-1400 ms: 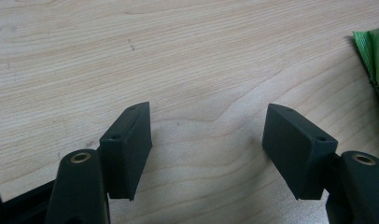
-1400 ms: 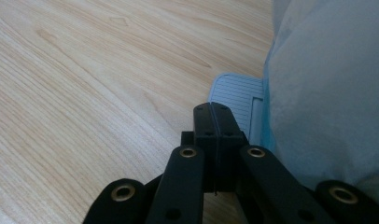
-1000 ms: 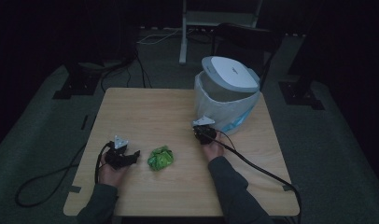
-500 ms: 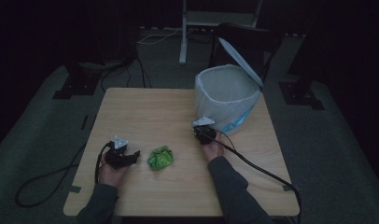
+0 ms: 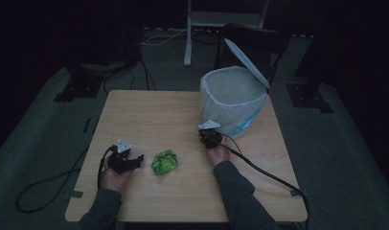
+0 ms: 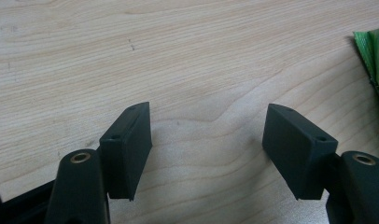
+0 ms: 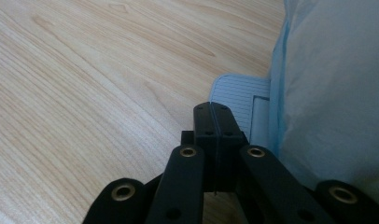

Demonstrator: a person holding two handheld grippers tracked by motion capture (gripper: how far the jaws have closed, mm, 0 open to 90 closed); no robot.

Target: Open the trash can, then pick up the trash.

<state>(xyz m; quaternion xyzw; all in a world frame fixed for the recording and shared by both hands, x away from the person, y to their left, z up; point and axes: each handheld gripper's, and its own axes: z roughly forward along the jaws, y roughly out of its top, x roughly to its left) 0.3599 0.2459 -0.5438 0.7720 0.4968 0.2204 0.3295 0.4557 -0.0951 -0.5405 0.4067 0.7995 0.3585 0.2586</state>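
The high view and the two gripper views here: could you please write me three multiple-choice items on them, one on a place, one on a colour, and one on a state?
1. Where does the crumpled wrapper lie on the table?
A. between the two grippers
B. inside the bin
C. at the far left corner

2. What colour is the wrapper?
A. red
B. green
C. white

3. How does the bin's lid stand?
A. shut flat on the bin
C. lying on the table
B. swung up open

Answers:
1. A, since it sits just right of the left gripper and left of the right gripper.
2. B, bright green in the high view, with a green edge in the left gripper view.
3. B, as the lid tilts up behind the bin, whose lined mouth is uncovered.
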